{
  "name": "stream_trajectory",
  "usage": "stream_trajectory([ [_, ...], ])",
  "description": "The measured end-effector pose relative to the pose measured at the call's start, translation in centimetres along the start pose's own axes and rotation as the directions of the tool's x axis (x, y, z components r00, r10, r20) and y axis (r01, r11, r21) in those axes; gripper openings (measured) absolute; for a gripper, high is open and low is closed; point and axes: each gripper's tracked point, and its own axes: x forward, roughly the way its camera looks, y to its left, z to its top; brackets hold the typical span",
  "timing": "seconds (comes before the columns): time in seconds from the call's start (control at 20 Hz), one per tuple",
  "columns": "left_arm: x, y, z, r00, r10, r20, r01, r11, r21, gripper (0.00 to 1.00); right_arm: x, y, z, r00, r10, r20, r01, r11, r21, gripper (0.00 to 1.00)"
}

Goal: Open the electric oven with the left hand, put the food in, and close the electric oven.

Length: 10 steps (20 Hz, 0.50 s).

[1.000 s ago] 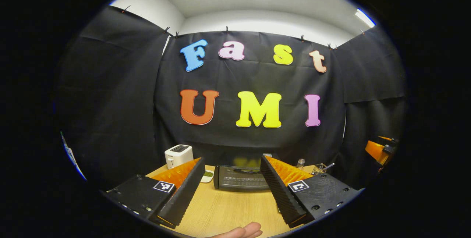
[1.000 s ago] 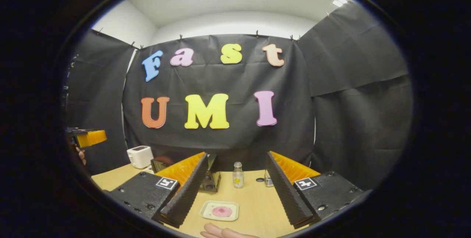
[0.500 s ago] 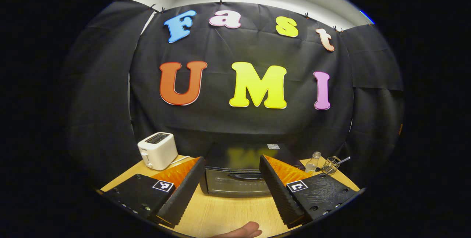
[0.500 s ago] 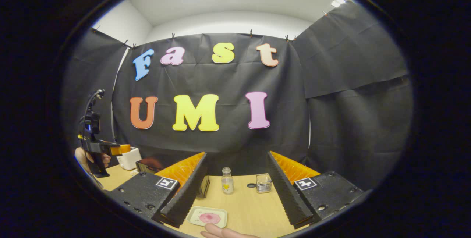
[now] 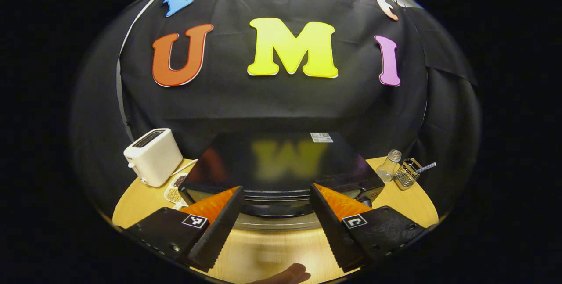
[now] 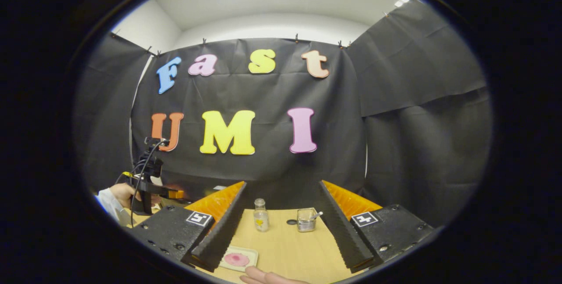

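left gripper view: my left gripper [image 5: 274, 227] stands with its fingers spread wide and nothing between them, close in front of the electric oven [image 5: 281, 174], which sits at the back of the bench [image 5: 272, 253] near its middle; the oven door looks shut, its handle bar [image 5: 276, 209] lying just beyond my fingertips and not yet touched. a white toaster [image 5: 153, 156] stands at the back left corner, a small glass bottle [image 5: 388, 165] and a wire basket [image 5: 408, 173] at the back right. right gripper view: my right gripper [image 6: 281, 231] is likewise spread and empty, hovering above the front edge, where the food on its plate [image 6: 237, 259] lies just beside my left-hand finger. judgement: nothing of the task is done; opening, loading and closing all remain.
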Motion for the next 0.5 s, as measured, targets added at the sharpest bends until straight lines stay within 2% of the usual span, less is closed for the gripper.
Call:
stream_trajectory([
  [0.1, 0.6, 0.1, -0.6, 0.999, 0.020, -0.027, -0.020, 1.000, 0.010, 0.95, 0.0, -0.7, -0.2, 1.000, -0.004, -0.002, 0.004, 1.000, 0.003, 1.00],
  [0.5, 0.5, -0.2, -1.3, 0.997, 0.009, -0.075, -0.007, 1.000, 0.024, 0.96, -1.2, -1.8, -0.6, 0.999, -0.018, -0.031, 0.018, 1.000, 0.004, 1.00],
])
